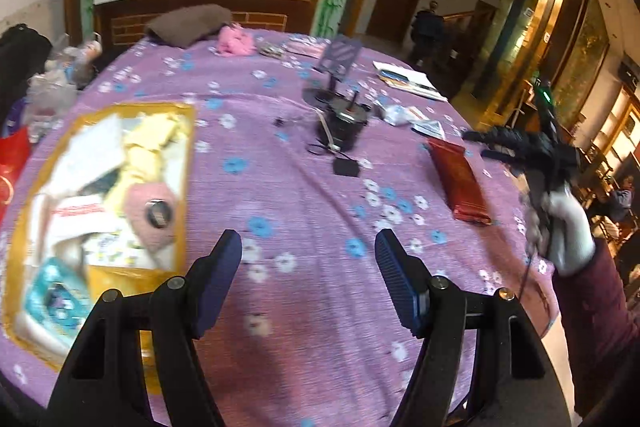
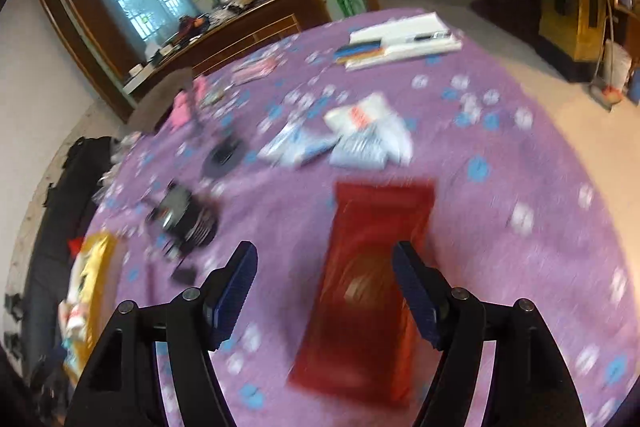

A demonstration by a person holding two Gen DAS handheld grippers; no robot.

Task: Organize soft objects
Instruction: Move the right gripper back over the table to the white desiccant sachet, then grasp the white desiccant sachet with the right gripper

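Left wrist view: left gripper [image 1: 308,263] hangs with fingers released over bare purple-clothed desk [image 1: 320,327], just right of the yellow-rimmed box [image 1: 188,155] holding soft objects. Right gripper [image 2: 325,285], fingers released, hovers above the red packet [image 2: 372,267]; open cloth lies right of it.

Daylit room, heavy motion blur, fisheye-bent edges, dark corners

Gripper [image 2: 324,291]: jaws apart, nothing between the pads, above the cloth.
Cloth [image 2: 520,267]: purple, flowered, covers the table.
Red packet [image 2: 372,275]: flat on cloth, under the gripper, blurred.
White packets [image 2: 360,135]: heap beyond the red packet.
Books [image 2: 400,43]: far edge.
Box [image 2: 94,267]: yellow, left edge.
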